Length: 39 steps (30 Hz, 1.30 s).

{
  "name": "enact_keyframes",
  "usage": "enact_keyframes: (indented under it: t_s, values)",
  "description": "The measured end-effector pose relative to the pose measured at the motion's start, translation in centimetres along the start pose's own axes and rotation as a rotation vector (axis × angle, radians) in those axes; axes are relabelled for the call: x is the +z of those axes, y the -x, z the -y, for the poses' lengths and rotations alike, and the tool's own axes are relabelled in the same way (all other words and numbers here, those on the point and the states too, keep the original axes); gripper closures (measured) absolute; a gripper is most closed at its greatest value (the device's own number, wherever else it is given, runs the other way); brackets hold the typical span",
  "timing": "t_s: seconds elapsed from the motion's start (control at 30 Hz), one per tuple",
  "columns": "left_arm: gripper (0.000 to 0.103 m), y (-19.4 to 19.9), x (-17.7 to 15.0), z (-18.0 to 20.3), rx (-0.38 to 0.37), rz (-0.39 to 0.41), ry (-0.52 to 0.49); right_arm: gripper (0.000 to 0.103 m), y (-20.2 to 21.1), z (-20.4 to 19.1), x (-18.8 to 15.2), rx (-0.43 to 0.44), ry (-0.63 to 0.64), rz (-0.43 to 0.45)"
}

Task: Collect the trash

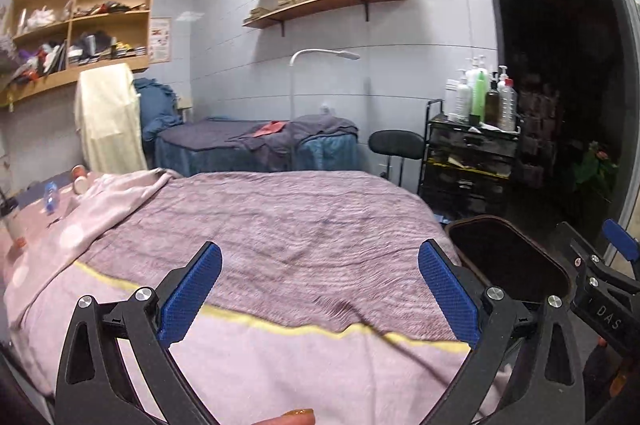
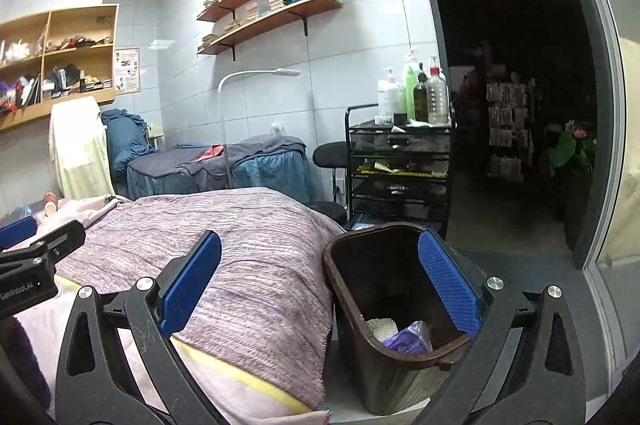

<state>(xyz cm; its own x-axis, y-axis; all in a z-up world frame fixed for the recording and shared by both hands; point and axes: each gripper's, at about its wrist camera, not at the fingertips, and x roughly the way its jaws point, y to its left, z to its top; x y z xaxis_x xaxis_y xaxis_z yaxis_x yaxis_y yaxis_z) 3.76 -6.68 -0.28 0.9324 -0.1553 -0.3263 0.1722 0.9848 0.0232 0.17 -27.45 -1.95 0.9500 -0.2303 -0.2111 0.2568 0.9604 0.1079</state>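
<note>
A dark brown trash bin [image 2: 352, 305] stands on the floor at the bed's right side, with white and purple trash [image 2: 400, 335] in its bottom. It also shows in the left wrist view [image 1: 508, 261]. My right gripper [image 2: 320, 289] is open and empty, its right finger over the bin's mouth. My left gripper [image 1: 320, 293] is open and empty above the pink and purple blanket [image 1: 280, 225]. Small items lie at the bed's far left: a blue plastic wrapper [image 1: 51, 199] and a small pink and white cup [image 1: 80, 181].
A second bed with blue covers [image 1: 256, 145] stands behind. A black trolley with bottles [image 1: 472, 161] and a black stool [image 1: 396, 145] stand to the right, next to a dark doorway [image 1: 560, 85]. Wooden shelves [image 1: 324, 1] hang on the wall.
</note>
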Motion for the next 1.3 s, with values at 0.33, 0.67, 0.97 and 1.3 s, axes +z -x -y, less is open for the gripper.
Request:
enact_keyframes:
  t_s: [0.33,0.67,0.97,1.3]
  values:
    - [0.006,2.7,-1.4,-2.3,0.044,0.000,0.040,0.006,2.9,-2.4,-0.5,0.037,0.042,0.016]
    - [0.006,3.0,-1.2,-2.4,0.047,0.017,0.036,0.006,3.8,-3.0,-0.2,0.036,0.053,0.031]
    - [0.006,3.0,-1.1,-2.3,0.047,0.019,0.035,0.006,3.4,-2.6,0.0,0.023,0.044,0.030]
    - [0.006,3.0,-1.0,-2.1,0.048,0.018,0.033,0.006,3.4,-2.4,0.0,0.020,0.040,0.024]
